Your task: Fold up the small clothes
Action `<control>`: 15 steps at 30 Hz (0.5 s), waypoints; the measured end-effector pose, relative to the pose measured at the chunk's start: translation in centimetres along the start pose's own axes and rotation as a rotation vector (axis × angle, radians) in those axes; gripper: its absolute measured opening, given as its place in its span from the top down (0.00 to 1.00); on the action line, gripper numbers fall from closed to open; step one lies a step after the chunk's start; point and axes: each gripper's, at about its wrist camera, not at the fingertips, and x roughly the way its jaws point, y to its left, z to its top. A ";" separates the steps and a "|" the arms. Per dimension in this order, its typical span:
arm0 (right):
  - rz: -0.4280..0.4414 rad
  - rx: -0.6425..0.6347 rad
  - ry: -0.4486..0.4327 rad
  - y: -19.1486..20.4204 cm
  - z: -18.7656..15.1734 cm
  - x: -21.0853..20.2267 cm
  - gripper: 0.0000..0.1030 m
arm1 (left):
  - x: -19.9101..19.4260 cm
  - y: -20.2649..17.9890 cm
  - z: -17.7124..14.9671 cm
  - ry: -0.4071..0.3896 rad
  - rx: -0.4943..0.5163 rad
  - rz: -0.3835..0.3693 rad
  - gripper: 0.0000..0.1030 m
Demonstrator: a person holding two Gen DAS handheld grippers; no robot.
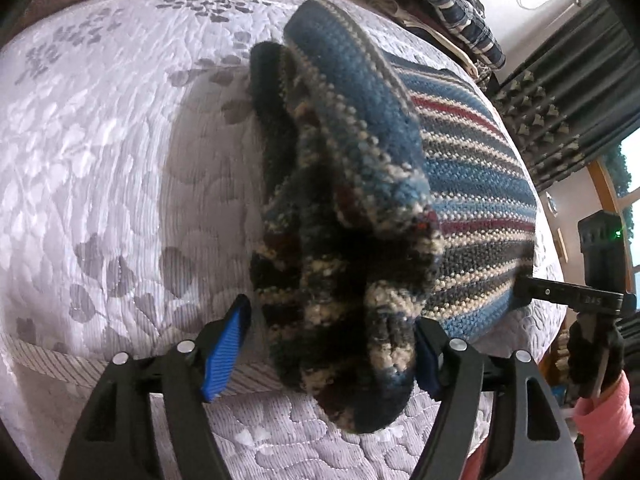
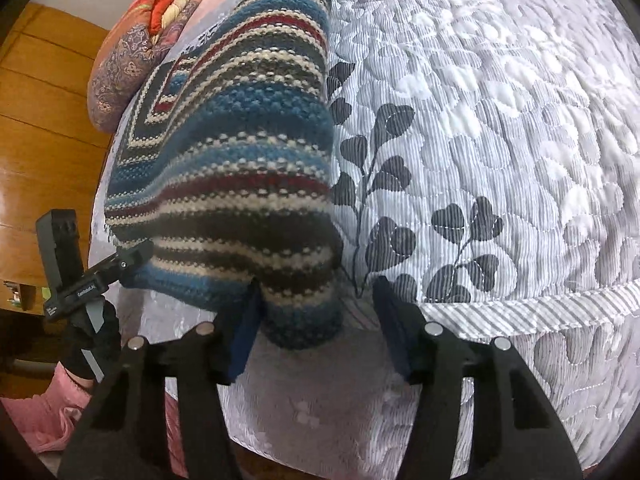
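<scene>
The striped blue, red and cream knitted garment (image 1: 460,184) on the grey leaf-patterned quilted bedspread (image 1: 100,168) is viewed closely from both wrists, facing forward along the fingers; both are shared.

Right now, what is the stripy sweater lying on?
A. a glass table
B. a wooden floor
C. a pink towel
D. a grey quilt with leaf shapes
D: the sweater rests on the grey quilt, whose dark leaf shapes show right beside it in the right wrist view.
</scene>
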 end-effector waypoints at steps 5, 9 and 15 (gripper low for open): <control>-0.056 -0.017 -0.034 1.4 -0.3 -0.8 0.38 | -0.6 -0.8 -0.4 -0.005 0.017 0.048 0.29; -0.108 -0.031 -0.066 2.3 -0.8 -1.8 0.20 | -1.9 -2.2 -0.5 -0.012 0.029 0.107 0.30; -0.195 -0.047 -0.093 3.2 -1.6 -3.1 0.14 | -4.0 -3.8 -1.0 -0.033 0.029 0.169 0.29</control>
